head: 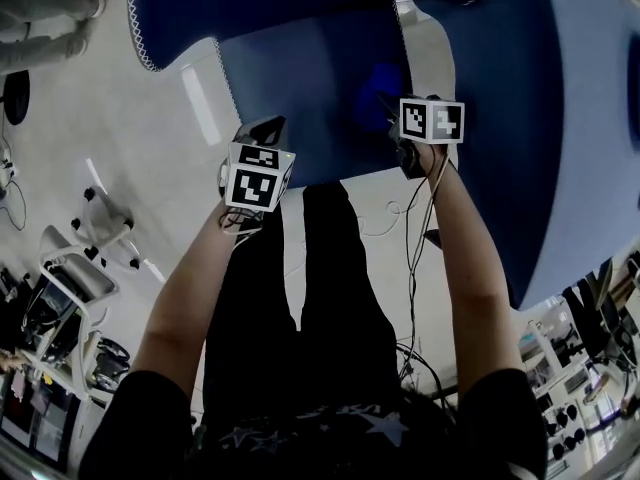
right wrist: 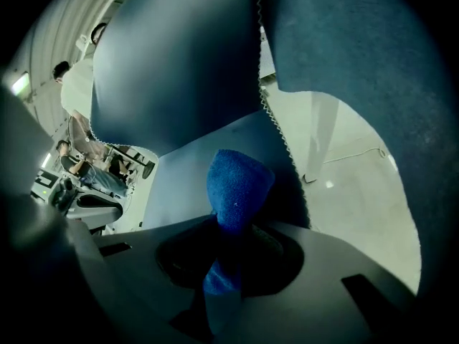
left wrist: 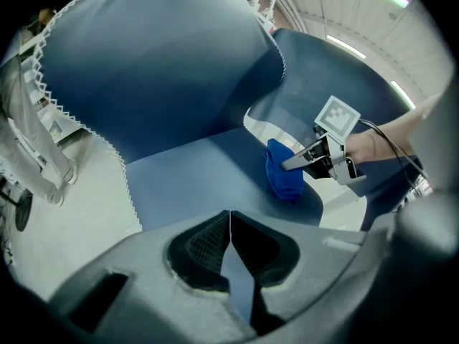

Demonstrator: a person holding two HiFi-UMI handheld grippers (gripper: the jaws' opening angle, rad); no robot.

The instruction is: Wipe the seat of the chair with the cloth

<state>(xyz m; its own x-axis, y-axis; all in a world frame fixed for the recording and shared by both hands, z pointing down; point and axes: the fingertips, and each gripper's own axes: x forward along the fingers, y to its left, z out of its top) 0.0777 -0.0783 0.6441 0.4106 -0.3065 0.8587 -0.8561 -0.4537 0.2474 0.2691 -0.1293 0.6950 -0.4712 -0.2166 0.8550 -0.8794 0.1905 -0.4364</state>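
We are pinching the blue cloth point(right wrist: 238, 181) in the right gripper point(right wrist: 228, 242) at the chair seat's point(left wrist: 193, 181) right edge, left gripper point(left wrist: 229, 224) closed on nothing, and are risking the cloth slipping out under drag.

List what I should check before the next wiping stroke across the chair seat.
1. Grip: ok. The right tool is shut on the bunched blue cloth.
2. Contact: ok. In the left gripper view the cloth rests on the right part of the seat.
3. Other arm: ok. The left tool has its jaws together on nothing, and is apart from the cloth.
4. Wiping face: probably not ok. The cloth is a wad, not spread flat.
5. Snag risk: cannot tell. The cable trails off the right tool and leaves the picture.
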